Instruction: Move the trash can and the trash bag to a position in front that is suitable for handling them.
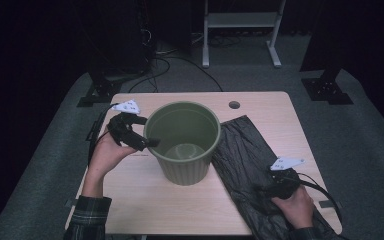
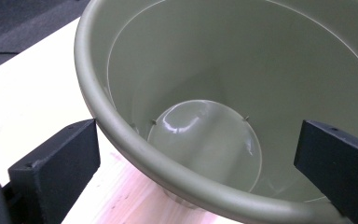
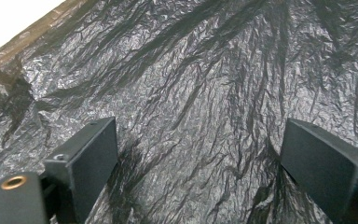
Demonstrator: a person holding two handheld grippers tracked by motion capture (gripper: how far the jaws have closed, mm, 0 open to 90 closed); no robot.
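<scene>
Two things are in hand here: a green bin [image 1: 183, 142] standing upright near the middle of the table [image 1: 270, 102], and a black bag [image 1: 245, 160] lying flat just to its right, its edge tucked against the bin's foot and its near end running off the table's front edge.

The left gripper [image 1: 147, 142] sits at the bin's left rim. In the left gripper view its jaws are spread, one outside the wall and one over the inside, straddling the rolled rim [image 2: 135, 149] without closing on it. The bin is empty, with a glossy floor. It looks like thin, stiff plastic, probably light and easy to tip, so a pinch across the rim wall should steady it; the smooth lip may slide if the hold is shallow.

The right gripper [image 1: 267, 189] rests low over the bag's near half. In the right gripper view its jaws are wide apart above the crinkled film [image 3: 191, 107], holding nothing. The bag looks very thin, soft and slippery, lying in flat layers, so it will likely bunch rather than lift cleanly. A raised crease or the open edge is the better place to nip than the flat middle.
</scene>
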